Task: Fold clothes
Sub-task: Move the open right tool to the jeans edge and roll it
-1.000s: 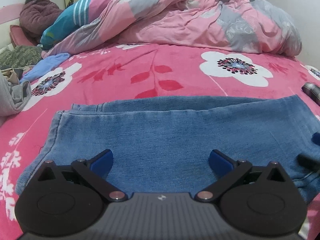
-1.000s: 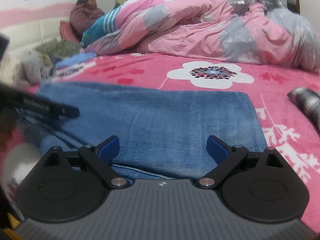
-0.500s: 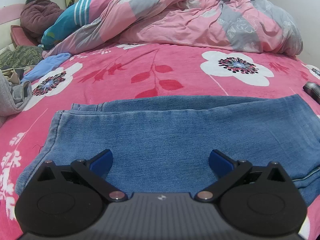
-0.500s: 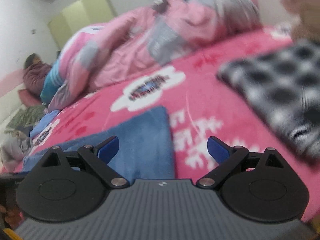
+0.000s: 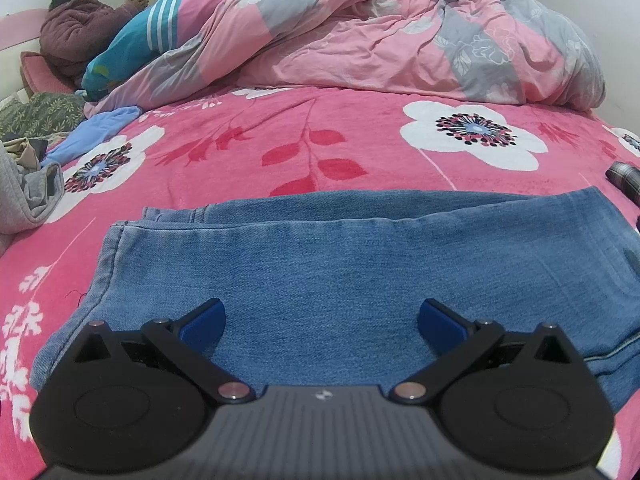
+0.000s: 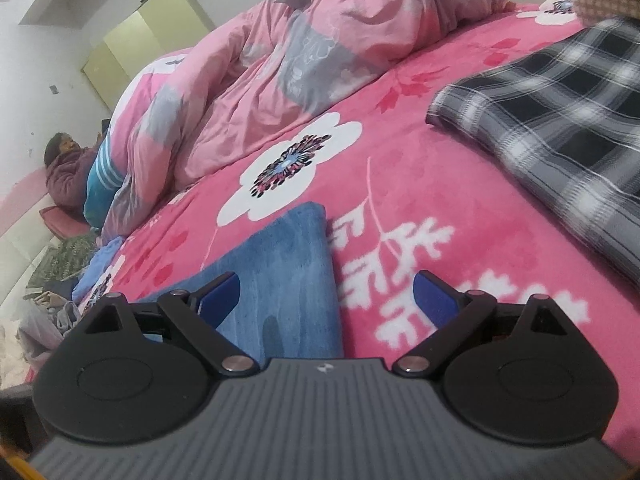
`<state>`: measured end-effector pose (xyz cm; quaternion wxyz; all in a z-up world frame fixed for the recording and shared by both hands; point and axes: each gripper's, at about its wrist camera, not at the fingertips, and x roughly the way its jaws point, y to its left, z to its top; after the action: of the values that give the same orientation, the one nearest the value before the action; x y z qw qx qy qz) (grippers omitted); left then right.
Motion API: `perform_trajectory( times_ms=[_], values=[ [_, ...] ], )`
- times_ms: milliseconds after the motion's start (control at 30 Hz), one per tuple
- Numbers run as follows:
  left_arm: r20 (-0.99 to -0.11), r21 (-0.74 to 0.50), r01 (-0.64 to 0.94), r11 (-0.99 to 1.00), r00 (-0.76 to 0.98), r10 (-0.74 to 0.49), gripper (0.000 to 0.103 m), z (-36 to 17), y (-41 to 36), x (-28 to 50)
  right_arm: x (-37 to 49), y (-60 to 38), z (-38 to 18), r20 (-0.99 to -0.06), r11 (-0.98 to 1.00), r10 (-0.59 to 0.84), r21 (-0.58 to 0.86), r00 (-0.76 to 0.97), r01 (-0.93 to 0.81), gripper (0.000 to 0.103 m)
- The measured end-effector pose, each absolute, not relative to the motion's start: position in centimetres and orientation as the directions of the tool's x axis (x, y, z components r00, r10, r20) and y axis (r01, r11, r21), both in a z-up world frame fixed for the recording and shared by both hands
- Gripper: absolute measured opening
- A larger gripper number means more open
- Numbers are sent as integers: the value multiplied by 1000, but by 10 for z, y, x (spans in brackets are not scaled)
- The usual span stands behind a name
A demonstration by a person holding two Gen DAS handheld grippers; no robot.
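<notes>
Left of the jeans (image 5: 320, 264) lies a crumpled grey garment (image 5: 24, 196); the jeans lie flat, doubled over, under the wide, empty left gripper (image 5: 322, 318); the right gripper (image 6: 326, 294), also wide, straddles their edge; right lies a flat plaid garment (image 6: 560, 128), perhaps already folded

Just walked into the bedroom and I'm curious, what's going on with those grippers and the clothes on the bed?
A person is folding clothes on the pink floral bedspread with two handheld grippers. The folded blue jeans lie flat in front of the left gripper, which hangs open over them and holds nothing. The right gripper is also open and empty, over the jeans' right edge and tilted toward a black-and-white checked garment lying nearby. Another person reclines by the headboard, beside a heaped pink duvet.
</notes>
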<state>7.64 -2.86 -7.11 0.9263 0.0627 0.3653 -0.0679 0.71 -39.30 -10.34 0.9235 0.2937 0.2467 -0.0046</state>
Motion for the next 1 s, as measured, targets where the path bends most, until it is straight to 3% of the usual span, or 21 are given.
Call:
perform_trajectory(
  times_ms=[367, 1000],
  values=[
    [-686, 70, 173, 983, 724, -78, 103, -71, -29, 76, -6, -403, -108, -455, 792, 206, 597, 866, 125, 59],
    [-685, 75, 178, 981, 724, -79, 103, -72, -29, 77, -50, -413, -125, -348, 531, 380, 841, 857, 106, 58]
  ],
)
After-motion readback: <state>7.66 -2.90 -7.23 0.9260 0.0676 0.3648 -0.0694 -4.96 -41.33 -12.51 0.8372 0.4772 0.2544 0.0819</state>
